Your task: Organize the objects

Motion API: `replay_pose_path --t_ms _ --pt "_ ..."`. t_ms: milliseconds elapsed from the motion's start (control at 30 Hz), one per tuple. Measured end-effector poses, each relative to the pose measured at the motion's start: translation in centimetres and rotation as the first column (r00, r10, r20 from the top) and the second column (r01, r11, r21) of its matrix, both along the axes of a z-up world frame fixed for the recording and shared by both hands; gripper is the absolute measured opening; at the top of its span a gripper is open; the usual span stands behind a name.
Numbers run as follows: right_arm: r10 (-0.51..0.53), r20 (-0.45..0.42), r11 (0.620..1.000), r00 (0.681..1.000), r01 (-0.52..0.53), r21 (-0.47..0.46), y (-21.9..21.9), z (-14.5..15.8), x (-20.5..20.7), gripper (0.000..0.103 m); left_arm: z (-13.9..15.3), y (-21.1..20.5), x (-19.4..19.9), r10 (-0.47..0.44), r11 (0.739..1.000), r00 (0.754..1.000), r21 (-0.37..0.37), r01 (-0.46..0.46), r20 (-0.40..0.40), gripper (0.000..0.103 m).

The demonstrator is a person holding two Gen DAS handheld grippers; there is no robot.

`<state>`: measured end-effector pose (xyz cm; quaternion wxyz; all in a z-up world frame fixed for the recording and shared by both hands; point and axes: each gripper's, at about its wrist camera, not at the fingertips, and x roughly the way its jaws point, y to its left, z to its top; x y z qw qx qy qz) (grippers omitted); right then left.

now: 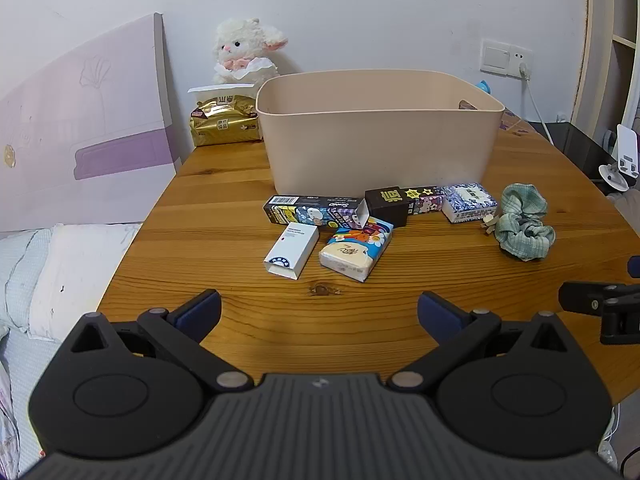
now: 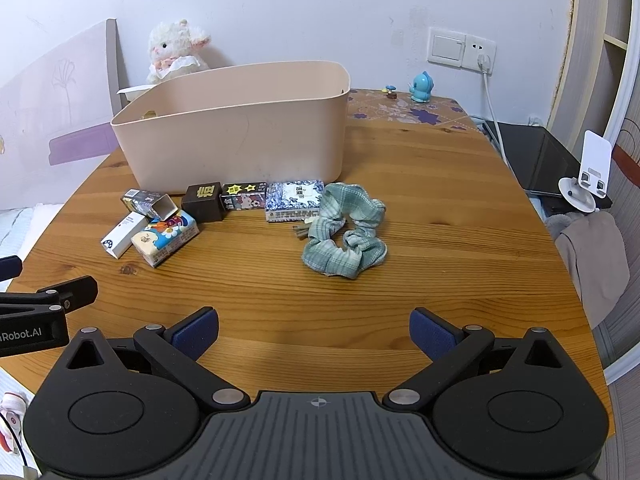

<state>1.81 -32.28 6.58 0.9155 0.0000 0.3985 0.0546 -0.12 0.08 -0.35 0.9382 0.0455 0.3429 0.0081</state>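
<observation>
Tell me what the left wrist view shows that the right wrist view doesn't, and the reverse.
Only the left wrist view: the gold tissue pack beside the bin.
Only the right wrist view: the blue figurine and the floral mat.
Both: the beige bin, green scrunchie, white box, plush lamb, and the small boxes fronting the bin.

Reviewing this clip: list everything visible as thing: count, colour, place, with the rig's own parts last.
bin: 1, beige, table rear
small boxes: 5, mixed prints, before the bin
tissue pack: 1, colourful, by the boxes
scrunchie: 1, green plaid, right of the boxes
gold pack: 1, left of the bin
plush lamb: 1, white, at the wall
blue figurine: 1, far right
left gripper: jaws open, empty
right gripper: jaws open, empty
</observation>
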Motion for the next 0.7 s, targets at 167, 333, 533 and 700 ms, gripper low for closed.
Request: replay_pose_path --t_ms 167,333,533,700 --pt "-0.001 0.0 1.0 1.0 0.001 -0.001 -0.01 0.0 0.03 0.103 -0.04 0.12 0.03 0.001 1.0 1.0 -0.003 -0.001 0.0 0.103" --pt "-0.002 -0.001 1.0 1.0 0.002 -0.009 0.06 0.09 0.12 0.103 -0.11 0.33 0.12 0.005 1.0 1.0 -0.011 -0.005 0.0 0.103" --pt "-0.003 0.002 1.0 1.0 0.003 -0.009 0.01 0.2 0.16 0.103 -0.11 0.36 0.18 0.005 1.0 1.0 -0.013 -0.005 -0.001 0.103" --pt "0.002 0.003 1.0 1.0 -0.002 -0.009 -0.03 0.3 0.13 0.103 -0.07 0.42 0.17 0.005 1.0 1.0 -0.015 -0.005 0.001 0.103"
